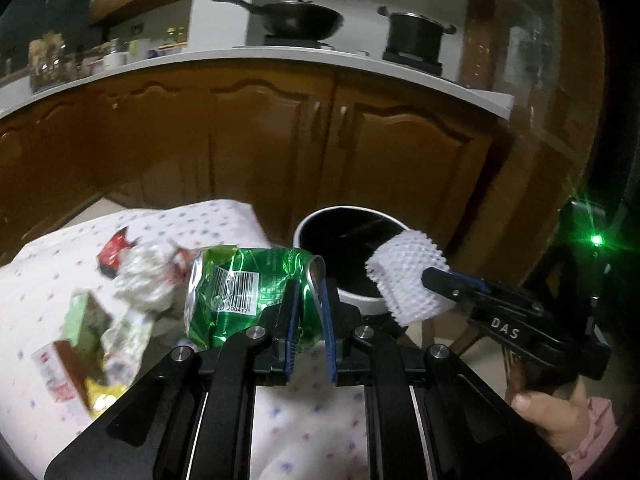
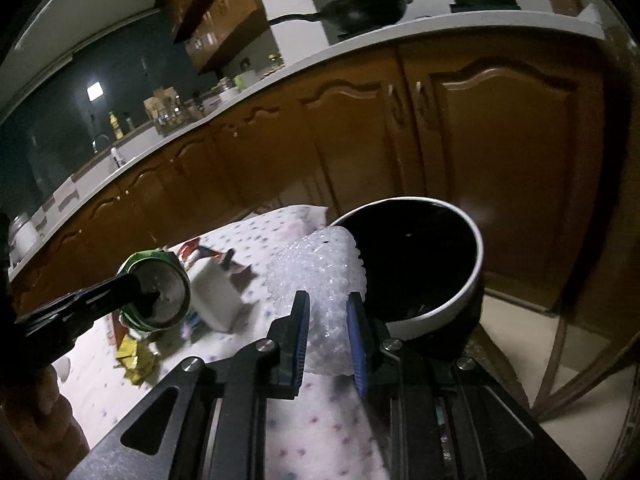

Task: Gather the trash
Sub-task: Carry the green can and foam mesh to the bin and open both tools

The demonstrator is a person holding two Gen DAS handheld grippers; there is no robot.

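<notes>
My left gripper (image 1: 309, 320) is shut on a crushed green can (image 1: 236, 288), held above the dotted tablecloth (image 1: 48, 272). The can also shows in the right wrist view (image 2: 160, 292). My right gripper (image 2: 328, 336) is shut on a roll of white bubble wrap (image 2: 320, 276), held at the near rim of the white bin with a black liner (image 2: 436, 312). In the left wrist view the bubble wrap (image 1: 408, 280) hangs over the bin (image 1: 344, 236).
Crumpled white paper (image 1: 144, 276), a red wrapper (image 1: 116, 252), a green and red carton (image 1: 76, 340) and a yellow wrapper (image 2: 134, 360) lie on the cloth. Wooden cabinets (image 1: 240, 140) stand behind under a white counter with a wok (image 1: 296, 16) and a pot (image 1: 416, 36).
</notes>
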